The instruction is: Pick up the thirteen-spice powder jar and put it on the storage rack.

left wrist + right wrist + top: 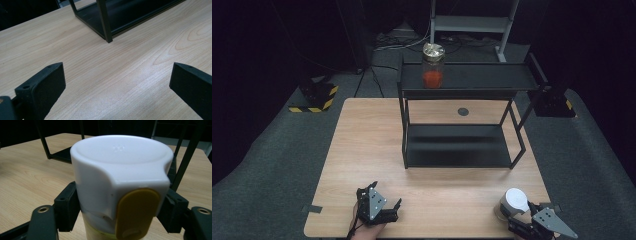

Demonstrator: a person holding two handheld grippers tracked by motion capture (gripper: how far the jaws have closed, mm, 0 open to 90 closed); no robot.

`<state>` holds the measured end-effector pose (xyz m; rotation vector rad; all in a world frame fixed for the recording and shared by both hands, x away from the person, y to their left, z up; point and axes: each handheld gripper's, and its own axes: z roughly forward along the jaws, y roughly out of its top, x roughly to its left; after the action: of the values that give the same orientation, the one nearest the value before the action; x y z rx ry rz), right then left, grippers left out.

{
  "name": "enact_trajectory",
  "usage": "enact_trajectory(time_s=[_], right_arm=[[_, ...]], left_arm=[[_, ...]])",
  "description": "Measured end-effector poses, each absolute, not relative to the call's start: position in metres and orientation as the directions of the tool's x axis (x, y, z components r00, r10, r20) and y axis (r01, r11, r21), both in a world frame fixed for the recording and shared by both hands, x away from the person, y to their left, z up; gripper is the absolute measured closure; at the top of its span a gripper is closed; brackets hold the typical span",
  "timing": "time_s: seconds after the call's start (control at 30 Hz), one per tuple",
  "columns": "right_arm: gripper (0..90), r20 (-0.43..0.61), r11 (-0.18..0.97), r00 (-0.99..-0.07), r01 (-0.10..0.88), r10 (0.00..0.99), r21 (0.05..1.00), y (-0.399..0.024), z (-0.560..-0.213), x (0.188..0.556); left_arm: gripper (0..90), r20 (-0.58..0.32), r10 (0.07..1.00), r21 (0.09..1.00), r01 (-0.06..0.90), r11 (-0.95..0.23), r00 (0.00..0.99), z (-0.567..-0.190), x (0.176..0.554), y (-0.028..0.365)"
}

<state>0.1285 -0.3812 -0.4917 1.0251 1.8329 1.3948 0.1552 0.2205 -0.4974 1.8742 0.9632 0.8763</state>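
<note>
White-capped container (120,182) stands upright at the near right corner of the bench (362,150) — a round, smooth white lid with a shallow dished top, a mustard-yellow tab on its side, and a pale yellowish body below. Right hand-held gripper (524,220) pinches it, one black jaw pressed on either side of the cap. Left hand-held gripper (389,209) rests at the near left with its jaws spread over bare wood. Farther off stands a black two-tier shelf (457,152); on its top tier, at the left, sits a glass jar (432,66) with red contents and a gold lid.
</note>
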Motion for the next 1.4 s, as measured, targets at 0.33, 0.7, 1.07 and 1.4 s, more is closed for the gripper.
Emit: enact_trajectory(time_s=[0.33, 0.7, 1.07, 1.4], right_arm=[[29.6, -0.035, 0.165, -0.512, 0.21, 0.858, 0.964, -0.379, -0.489, 0.128], [29.8, -0.05, 0.181, -0.511, 0.209, 0.858, 0.961, -0.373, -0.484, 0.127], [29.8, -0.042, 0.15, -0.508, 0.174, 0.86, 0.973, -0.364, -0.475, 0.127], [29.8, -0.042, 0.136, -0.514, 0.148, 0.857, 0.98, -0.354, -0.46, 0.133]], left_arm=[[0.5, 0.199, 0.863, 0.891, 0.28, -0.356, 0.465, -0.498, 0.155, 0.221], [0.5, 0.209, 0.858, 0.89, 0.272, -0.366, 0.47, -0.498, 0.155, 0.221], [0.5, 0.224, 0.846, 0.884, 0.264, -0.385, 0.484, -0.498, 0.155, 0.221], [0.5, 0.227, 0.835, 0.884, 0.255, -0.393, 0.502, -0.498, 0.155, 0.223]])
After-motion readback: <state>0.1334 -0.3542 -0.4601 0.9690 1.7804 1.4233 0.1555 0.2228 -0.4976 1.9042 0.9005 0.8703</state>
